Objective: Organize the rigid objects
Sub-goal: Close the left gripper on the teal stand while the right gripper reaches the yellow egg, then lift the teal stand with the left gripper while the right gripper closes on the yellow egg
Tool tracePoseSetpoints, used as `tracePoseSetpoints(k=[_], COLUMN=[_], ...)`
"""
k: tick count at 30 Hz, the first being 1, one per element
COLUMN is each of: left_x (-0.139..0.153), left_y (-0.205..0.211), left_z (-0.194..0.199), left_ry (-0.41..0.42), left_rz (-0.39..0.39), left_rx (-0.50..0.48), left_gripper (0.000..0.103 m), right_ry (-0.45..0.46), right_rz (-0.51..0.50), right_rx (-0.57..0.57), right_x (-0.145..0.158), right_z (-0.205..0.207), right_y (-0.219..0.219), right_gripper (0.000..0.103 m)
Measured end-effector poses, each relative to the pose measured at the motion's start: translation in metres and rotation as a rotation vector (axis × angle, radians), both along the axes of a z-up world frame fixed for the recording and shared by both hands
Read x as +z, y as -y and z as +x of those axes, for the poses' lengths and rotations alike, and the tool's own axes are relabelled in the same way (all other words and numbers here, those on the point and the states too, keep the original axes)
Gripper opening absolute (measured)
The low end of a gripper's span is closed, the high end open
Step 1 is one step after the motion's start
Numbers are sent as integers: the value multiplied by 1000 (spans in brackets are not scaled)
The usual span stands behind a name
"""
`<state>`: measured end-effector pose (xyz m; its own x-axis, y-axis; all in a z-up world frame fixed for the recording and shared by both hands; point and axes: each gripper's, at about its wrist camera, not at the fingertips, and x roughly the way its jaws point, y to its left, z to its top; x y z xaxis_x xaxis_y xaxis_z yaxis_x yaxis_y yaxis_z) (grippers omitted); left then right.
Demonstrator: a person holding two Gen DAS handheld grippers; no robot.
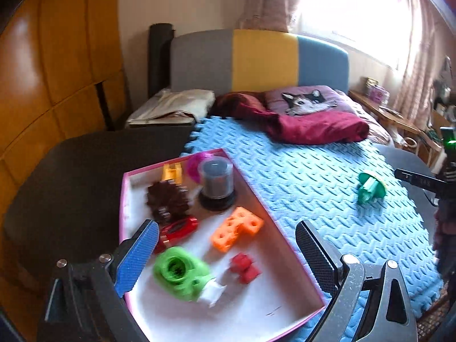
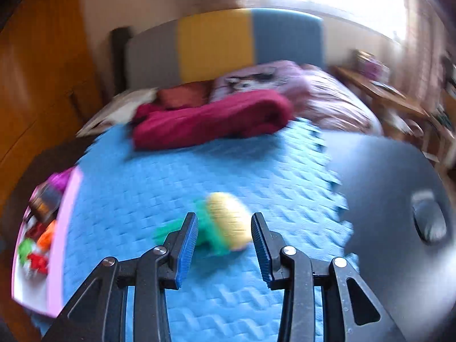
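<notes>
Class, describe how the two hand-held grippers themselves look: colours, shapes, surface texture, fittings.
Both the left hand-held gripper and the right hand-held gripper have black angular linkage frames with round silver pivot bolts. Each carries two flat fingers with ridged pads: one blue, one black. No cables or sleeves show.

The left gripper (image 1: 228, 252), jaws spread wide, hangs over a pink-rimmed shallow cardboard box (image 1: 296, 256). Inside the box lie an orange perforated plastic block (image 1: 236, 228), a bright green plastic ring piece (image 1: 179, 272) and a brown toothed gear (image 1: 168, 201). Well outside it, a green plastic flanged part (image 1: 370, 188) rests on blue foam matting (image 1: 313, 176).
</notes>
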<state>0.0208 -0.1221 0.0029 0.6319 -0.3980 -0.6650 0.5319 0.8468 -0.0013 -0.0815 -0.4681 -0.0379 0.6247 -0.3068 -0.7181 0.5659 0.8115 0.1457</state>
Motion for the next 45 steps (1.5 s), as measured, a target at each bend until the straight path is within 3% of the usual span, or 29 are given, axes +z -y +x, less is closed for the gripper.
tracePoseSetpoints(k=[3,8,17,27,35,37,38,39,41,45], left_x=[-1,-3,-18,-48,-71,-81,-85,-87,-87,-86], left_y=[23,63,153,244,284,291,292,290,288,276], left_z=[1,2,-8,-15,-6,-3,-2,-3,-3,-4], left_ry=[-10,-30,-32,-58,-93,-141,-156,-148,-151,-186], left_rz=[8,18,62,126,156,162,169,155,143,142], left_rx=[-52,-143,-351,-555,-611,-612,-604,-586,-561,-520], left_gripper=[98,97,94,80,69,53,39,36,31,31], right_ry=[-11,15,16,34,36,33,32,31,25,13], right_rz=[55,120,155,200,217,219,219,218,216,206], right_rx=[-105,-170,-189,-188,-178,-177,-176,-175,-167,-156], right_x=[-4,-6,-8,-10,-12,-13,-13,-13,-14,-15], right_z=[-9,-19,-23,-24,-21,-21,-21,-20,-19,-16], right_y=[23,38,43,46,46,47,47,47,46,44], right_gripper=[39,39,39,39,39,39,39,39,39,39])
